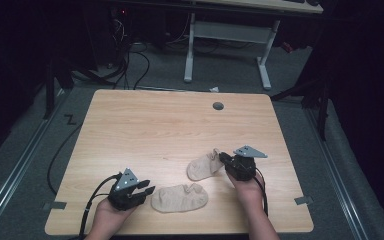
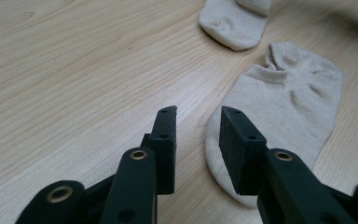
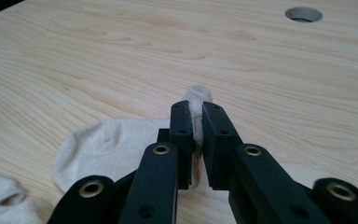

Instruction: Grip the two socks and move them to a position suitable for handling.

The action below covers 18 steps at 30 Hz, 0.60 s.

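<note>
**Two beige socks on a pale wood table, one pinched at its cuff**

On a light wooden table [image 1: 145, 125] in a dim room, two beige ankle socks lie near the person's edge. The farther beige ankle sock [image 1: 203, 166] lies to the right of centre, its cuff bunched and caught between the black jaws of the right gripper [image 1: 223, 157]; in the right gripper view the jaws stand almost together, pressing a fold of the fabric [image 3: 196, 100] that pokes out past their tips. The nearer beige ankle sock [image 1: 180, 198] lies flat closer to the table's front edge, just beside the left gripper [image 1: 149, 187]. That gripper's jaws stand partly apart and hold nothing; in the left gripper view their tips sit at the sock's toe end [image 2: 279, 116], over bare wood. A round cable hole [image 1: 218, 106] marks the table's far side, and a white desk frame [image 1: 230, 35] stands on the grey floor beyond.
</note>
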Motion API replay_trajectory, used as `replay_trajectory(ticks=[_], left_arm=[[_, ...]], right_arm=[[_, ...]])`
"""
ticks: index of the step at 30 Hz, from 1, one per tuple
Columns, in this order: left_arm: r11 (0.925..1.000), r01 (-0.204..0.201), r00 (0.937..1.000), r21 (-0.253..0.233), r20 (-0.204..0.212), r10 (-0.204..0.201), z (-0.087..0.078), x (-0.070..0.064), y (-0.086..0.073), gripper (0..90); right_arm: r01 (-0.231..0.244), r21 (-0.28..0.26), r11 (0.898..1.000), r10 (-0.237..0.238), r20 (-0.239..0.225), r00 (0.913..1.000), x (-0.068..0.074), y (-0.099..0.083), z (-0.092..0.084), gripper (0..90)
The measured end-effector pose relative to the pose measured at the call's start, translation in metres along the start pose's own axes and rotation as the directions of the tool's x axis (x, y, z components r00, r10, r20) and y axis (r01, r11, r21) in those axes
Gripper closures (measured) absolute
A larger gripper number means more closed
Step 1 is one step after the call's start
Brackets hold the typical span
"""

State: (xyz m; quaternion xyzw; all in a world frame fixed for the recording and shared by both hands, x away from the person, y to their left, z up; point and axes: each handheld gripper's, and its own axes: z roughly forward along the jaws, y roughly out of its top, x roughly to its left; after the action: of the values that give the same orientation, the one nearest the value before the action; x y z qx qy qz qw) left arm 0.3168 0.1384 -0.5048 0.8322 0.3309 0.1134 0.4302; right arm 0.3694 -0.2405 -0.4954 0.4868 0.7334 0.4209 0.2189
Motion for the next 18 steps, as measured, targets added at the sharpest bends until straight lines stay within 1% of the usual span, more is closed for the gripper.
replay_trajectory(ticks=[1, 4, 7, 8, 11, 14, 18], left_arm=[[1.0000, 0.000, 1.0000, -0.001, 0.000, 0.000, 0.000, 0.000, 0.000, 67.1], [1.0000, -0.001, 1.0000, 0.000, -0.001, 0.001, 0.000, 0.000, 0.000, 67.1], [1.0000, -0.001, 1.0000, -0.001, 0.000, 0.001, -0.001, 0.000, 0.000, 67.1], [1.0000, -0.001, 1.0000, -0.001, 0.000, 0.001, -0.001, 0.000, 0.000, 67.1], [1.0000, 0.001, 1.0000, -0.002, 0.000, -0.001, -0.001, 0.000, 0.000, 67.1], [1.0000, 0.000, 1.0000, -0.003, -0.002, 0.000, -0.001, 0.000, 0.000, 67.1], [1.0000, 0.000, 1.0000, -0.001, 0.000, 0.000, -0.001, 0.000, 0.000, 67.1]], right_arm=[[-0.006, 0.005, 1.000, 0.006, 0.003, 1.0000, -0.001, -0.001, 0.000, 82.7], [-0.007, 0.020, 1.000, 0.006, 0.018, 0.9998, -0.007, -0.004, 0.001, 82.0], [-0.008, 0.046, 0.999, 0.007, 0.034, 0.9994, -0.013, -0.010, 0.002, 81.1], [-0.019, 0.057, 0.998, 0.017, 0.039, 0.9991, -0.015, -0.012, 0.002, 81.0], [-0.016, 0.075, 0.997, 0.012, 0.048, 0.9988, -0.019, -0.016, 0.003, 80.6], [-0.036, 0.094, 0.995, 0.031, 0.048, 0.9983, -0.022, -0.019, 0.004, 80.4], [-0.032, 0.113, 0.993, 0.025, 0.062, 0.9978, -0.023, -0.021, 0.006, 76.8]])
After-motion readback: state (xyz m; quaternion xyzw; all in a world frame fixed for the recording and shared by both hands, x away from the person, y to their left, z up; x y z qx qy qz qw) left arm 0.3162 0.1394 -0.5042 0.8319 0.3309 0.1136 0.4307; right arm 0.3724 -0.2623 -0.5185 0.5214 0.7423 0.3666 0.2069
